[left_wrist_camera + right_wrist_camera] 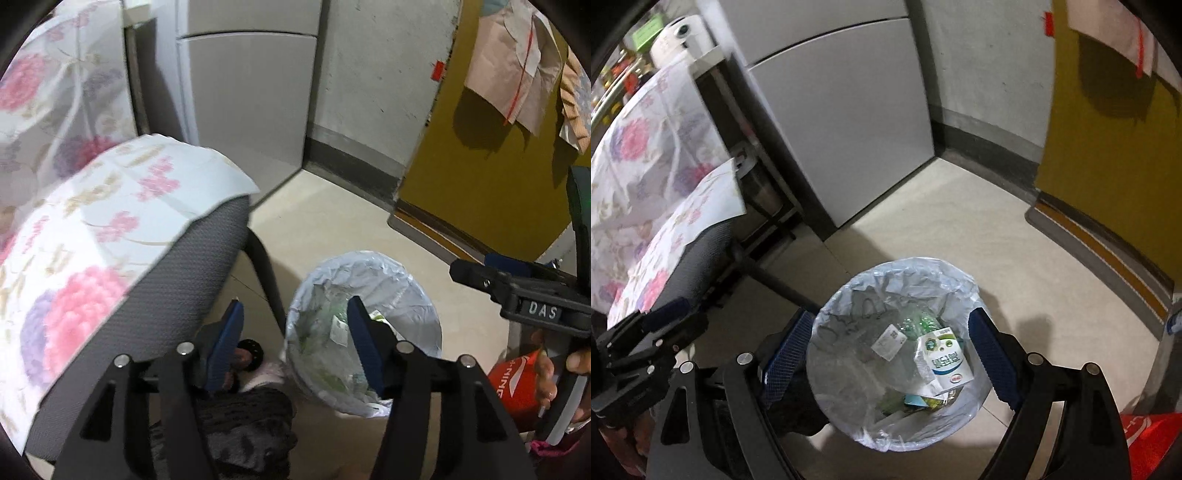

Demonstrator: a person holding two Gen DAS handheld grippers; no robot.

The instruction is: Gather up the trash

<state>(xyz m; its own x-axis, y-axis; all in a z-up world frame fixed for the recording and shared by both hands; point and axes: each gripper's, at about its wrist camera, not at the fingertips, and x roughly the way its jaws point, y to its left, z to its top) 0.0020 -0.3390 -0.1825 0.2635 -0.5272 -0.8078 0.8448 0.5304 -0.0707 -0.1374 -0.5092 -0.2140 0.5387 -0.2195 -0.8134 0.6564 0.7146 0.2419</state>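
Lined trash bin standing on floor beside chair; milk carton and clear wrappers inside. Right claw released, spread wide above bin. Left claw released, empty, over bin's rim.

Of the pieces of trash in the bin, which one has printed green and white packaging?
The small carton lying at the right side of the lined bin. The white label and the clear plastic wrap beside it lack such packaging.
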